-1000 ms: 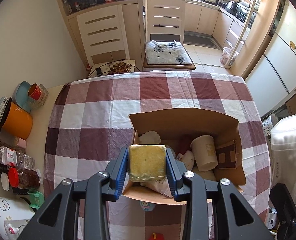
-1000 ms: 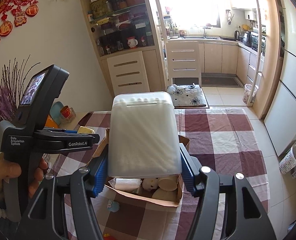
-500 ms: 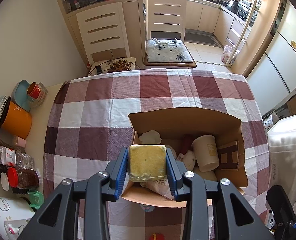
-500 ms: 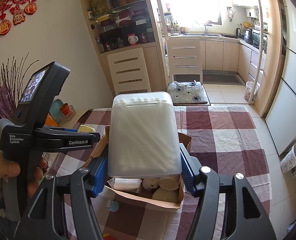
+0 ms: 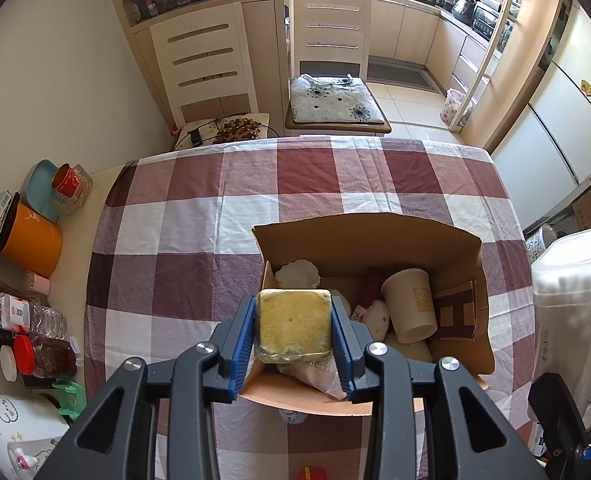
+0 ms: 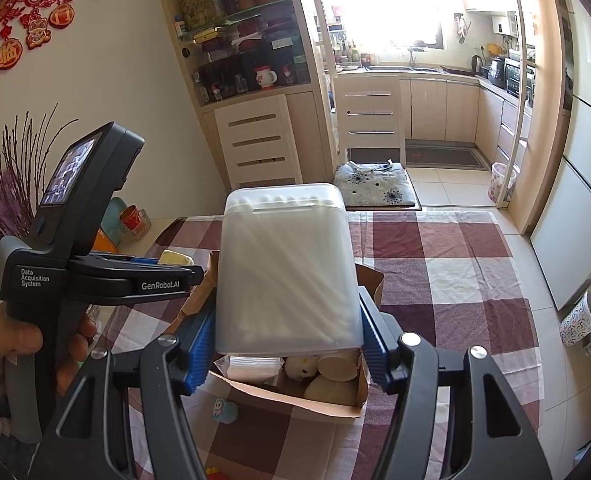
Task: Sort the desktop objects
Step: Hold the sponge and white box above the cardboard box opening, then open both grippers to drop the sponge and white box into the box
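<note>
Blue ribbed pads of our left tool (image 5: 294, 330) clamp a yellow sponge block (image 5: 294, 325) from both sides, and we hold it above the near-left corner of the open cardboard box (image 5: 367, 236). Our right tool (image 6: 287, 338) grips a translucent white cotton-swab box (image 6: 285, 268), lid end up, its pads pressed against the lower sides; it hangs over the same cardboard box, near its front edge. In the left wrist view that swab box (image 5: 571, 280) shows at the right edge, beside the carton.

Inside the cardboard box we see a paper cup (image 5: 411, 304) lying tilted, a small white plush toy (image 5: 377, 316), a white scalloped dish (image 5: 297, 274) at the back-left corner and a crinkled wrapper (image 5: 315, 372) near the front. The carton sits on the surface, which is covered with a maroon-and-white checked cloth (image 5: 199, 216). A small blue figure (image 6: 225, 408) lies on the cloth just in front of the carton.

At the left edge of the surface stand an orange pot (image 5: 31, 240), a water bottle (image 5: 19, 314) and a red-lidded jar (image 5: 45, 356). A hand (image 6: 19, 344) holds the left tool's grip.
</note>
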A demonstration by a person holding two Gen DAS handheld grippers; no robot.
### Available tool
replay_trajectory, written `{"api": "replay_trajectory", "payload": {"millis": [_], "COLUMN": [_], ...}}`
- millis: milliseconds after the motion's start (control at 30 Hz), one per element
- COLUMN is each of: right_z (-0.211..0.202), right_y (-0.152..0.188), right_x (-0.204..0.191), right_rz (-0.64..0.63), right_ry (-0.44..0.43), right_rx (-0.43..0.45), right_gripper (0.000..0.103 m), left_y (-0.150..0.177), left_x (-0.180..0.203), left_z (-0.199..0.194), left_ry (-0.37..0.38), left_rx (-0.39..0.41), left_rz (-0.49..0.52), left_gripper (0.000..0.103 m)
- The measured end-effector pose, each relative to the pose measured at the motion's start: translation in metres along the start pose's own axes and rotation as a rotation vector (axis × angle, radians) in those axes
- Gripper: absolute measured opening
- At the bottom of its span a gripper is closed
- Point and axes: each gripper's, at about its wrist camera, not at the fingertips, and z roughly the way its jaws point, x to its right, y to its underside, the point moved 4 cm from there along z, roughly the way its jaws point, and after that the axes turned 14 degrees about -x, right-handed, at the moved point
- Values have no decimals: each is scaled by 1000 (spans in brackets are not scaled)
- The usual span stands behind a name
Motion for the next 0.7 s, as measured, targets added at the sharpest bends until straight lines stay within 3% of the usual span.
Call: {"api": "replay_trajectory", "payload": {"millis": [333,367,400,467,500,533,600,700], "right_z": [3,4,4,-1,-10,-16,-28,-34], "right_y": [1,1,1,-1,-3,-4,-5,-3], "right_x": [1,0,0,-1,-2,-1,0,1], "right_rz": [-3,-6,-10,-22,-32,-33,-29,-16], "right_ry": [-3,-4,-5,2,22,32,35,20], "right_rx": [-3,-3,0,32,78,107,158,166], "right_gripper": [63,63,64,70,84,91,92,92], "left_y": [2,3,3,2,1,2,2,3], "left_x": [5,6,5,2,1,0,-1,-3], "left_z": [4,4,3,0,-3,-5,-7,-9], "left_ry": [-2,-6,-8,6,5,3,-4,-15], "left_rx": [-5,-6,1,23,37,46,53,59], "left_rz": [57,86,83,73,76,82,85,90], "left_gripper": [38,47,63,75,75,75,75,75]}}
